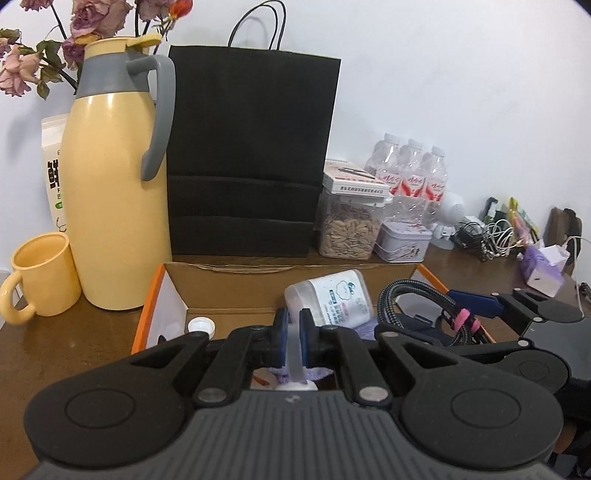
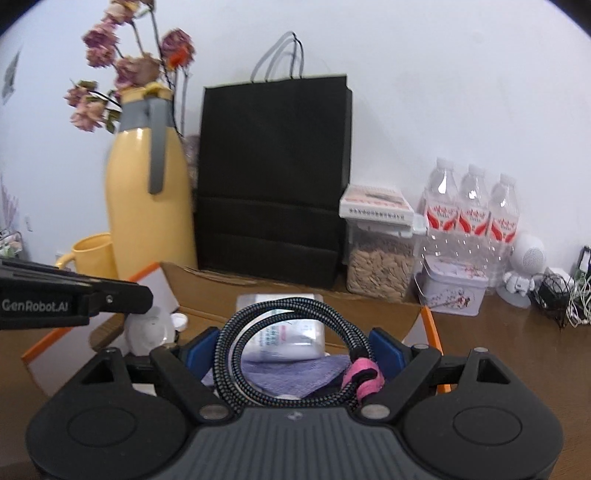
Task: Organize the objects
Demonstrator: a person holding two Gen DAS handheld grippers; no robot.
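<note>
The left gripper (image 1: 294, 328) has its blue pads pressed together on a thin translucent strip (image 1: 295, 360) that runs down to a white object, mostly hidden below the fingers. The right gripper (image 2: 295, 349) holds a coiled braided cable (image 2: 236, 343) between its blue pads; the coil is bound by a pink strap (image 2: 364, 380) near the right pad. In the left wrist view the same cable (image 1: 413, 295) shows to the right, gripped by the right gripper (image 1: 476, 301).

Both grippers hang over an open cardboard box (image 1: 236, 286) with orange-edged flaps. Inside the box lie a white bottle (image 1: 332, 299) on its side, a purple cloth (image 2: 295, 373) under the cable, and a small white cap (image 1: 200, 326) near the box's left wall.

Behind the box stands a black paper bag (image 1: 251, 155). Left of the box stand a yellow jug (image 1: 110, 184) with a grey handle and a yellow mug (image 1: 40, 280); dried flowers (image 1: 92, 22) rise behind the jug. Right of the bag, behind the box, stand a clear jar of seeds (image 1: 349, 230) with a flat packet on top, a small tin (image 1: 402, 242), three water bottles (image 1: 410, 173) and a tangle of white cords (image 1: 491, 232). All rest on a brown table (image 1: 66, 354).
</note>
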